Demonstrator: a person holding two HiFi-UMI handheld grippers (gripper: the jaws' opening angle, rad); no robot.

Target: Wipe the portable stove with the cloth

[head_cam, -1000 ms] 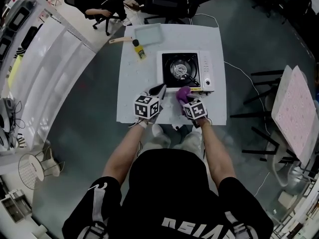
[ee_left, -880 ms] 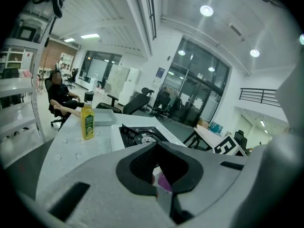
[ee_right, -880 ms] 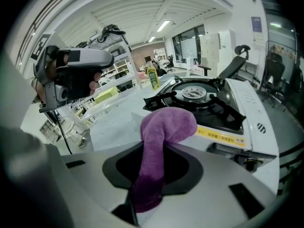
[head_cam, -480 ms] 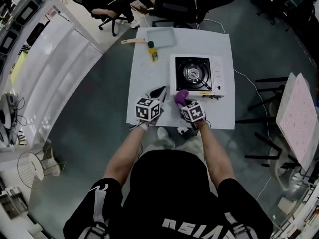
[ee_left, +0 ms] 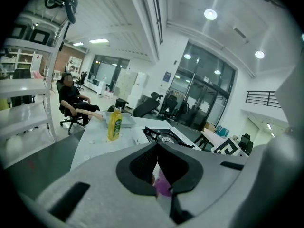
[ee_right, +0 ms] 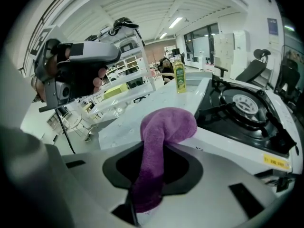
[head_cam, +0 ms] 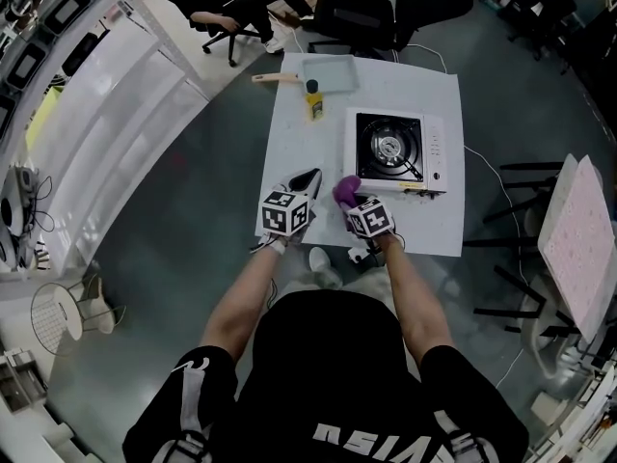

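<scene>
While clamping the purple cloth [head_cam: 344, 187] between the jaws of the right gripper [head_cam: 349, 199], hovers just short of the near left corner of the portable stove [head_cam: 395, 152], above the white table [head_cam: 301, 135]. Holds the left gripper [head_cam: 307, 179] farther left of the stove, jaws together, nothing between them.

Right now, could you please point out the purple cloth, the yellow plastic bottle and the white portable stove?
purple cloth [ee_right: 170, 125], right gripper view, on its folded top bulge.
yellow plastic bottle [ee_left: 114, 126], left gripper view, on its body.
white portable stove [head_cam: 388, 147], head view, on its round burner.
</scene>
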